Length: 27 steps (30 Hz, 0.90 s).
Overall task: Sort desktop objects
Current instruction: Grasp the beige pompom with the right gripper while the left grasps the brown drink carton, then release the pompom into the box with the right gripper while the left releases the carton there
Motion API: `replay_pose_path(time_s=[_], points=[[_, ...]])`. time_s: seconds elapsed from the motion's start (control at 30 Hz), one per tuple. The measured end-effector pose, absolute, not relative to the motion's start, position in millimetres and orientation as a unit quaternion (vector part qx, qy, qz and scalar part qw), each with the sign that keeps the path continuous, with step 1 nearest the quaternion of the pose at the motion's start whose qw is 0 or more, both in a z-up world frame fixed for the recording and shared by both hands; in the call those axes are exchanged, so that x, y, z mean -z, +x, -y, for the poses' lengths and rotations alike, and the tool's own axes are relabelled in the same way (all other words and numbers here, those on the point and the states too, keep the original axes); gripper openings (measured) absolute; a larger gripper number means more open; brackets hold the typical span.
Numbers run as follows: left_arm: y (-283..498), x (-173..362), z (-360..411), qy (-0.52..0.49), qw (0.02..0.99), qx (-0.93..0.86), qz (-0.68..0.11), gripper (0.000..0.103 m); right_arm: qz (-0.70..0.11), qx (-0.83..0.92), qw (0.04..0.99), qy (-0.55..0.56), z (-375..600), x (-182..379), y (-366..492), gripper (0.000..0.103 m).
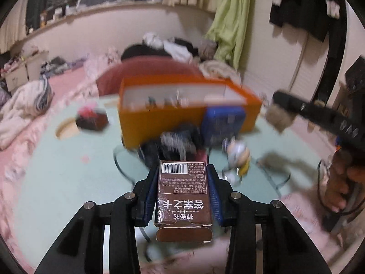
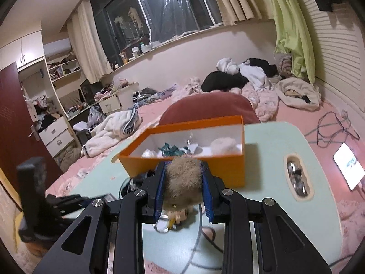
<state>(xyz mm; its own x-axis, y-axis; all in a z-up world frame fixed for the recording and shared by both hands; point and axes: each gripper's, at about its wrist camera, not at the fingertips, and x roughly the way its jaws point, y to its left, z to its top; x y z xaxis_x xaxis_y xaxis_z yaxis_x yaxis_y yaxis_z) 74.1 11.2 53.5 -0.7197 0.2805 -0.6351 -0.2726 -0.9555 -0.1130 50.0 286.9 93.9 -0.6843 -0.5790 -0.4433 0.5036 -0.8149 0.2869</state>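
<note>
left wrist view shows the left tool (image 1: pixel 183 191) clamped on a brown card box (image 1: pixel 183 202), its blue pads pressed against the 2 long sides. the box's long axis runs straight out along the tool, barcode end forward, opened flap end nearest the camera. dead ahead of it, a little higher in the picture and near but not touching, stands the orange box (image 1: pixel 159 119) on the pale green counter (image 1: pixel 68 171); a blue item (image 1: pixel 222 119) leans at its front wall and a small figure toy (image 1: pixel 237 155) lies just right of the tool's line. much of this view is blurred.

right wrist view has the right tool (image 2: pixel 183 183) squeezed shut on a beige fluffy ball (image 2: pixel 183 180), which bulges out between the pads. the orange box (image 2: pixel 230 170) sits straight ahead, its near wall seen just beyond the ball, open top showing teal bits and a pale pompom inside. the left tool is only a dark blur at the lower left of this view.

to my eye the right tool is the closer of the 2 to the box rim, so its drop looks the shorter: forward over the near wall, then release. the card box needs more forward travel.
</note>
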Motion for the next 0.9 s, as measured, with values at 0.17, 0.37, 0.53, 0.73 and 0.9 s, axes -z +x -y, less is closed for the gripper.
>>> replay_pose_path(time_s=[0.17,0.37,0.53,0.73,0.9], points=[[20,-114,-6,-0.291,0.131,-0.947,0.027,0.039,0.048,0.924,0.291,0.243,-269,-120,19,0.03],[-48,-110,5,-0.301,0.084,-0.947,0.078,0.103,0.023,0.92,0.258,0.293,-244,-103,-45,0.052],[-74,-44,-3,-0.413,0.109,-0.902,0.064,0.103,-0.04,0.913,0.201,0.353,-232,-66,-53,0.064],[-40,-81,35,-0.313,0.101,-0.937,0.115,0.102,-0.002,0.922,0.219,0.319,-236,-82,-30,0.064],[14,-103,49,-0.277,0.078,-0.952,0.102,0.102,0.017,0.921,0.262,0.289,-240,-110,8,0.065]])
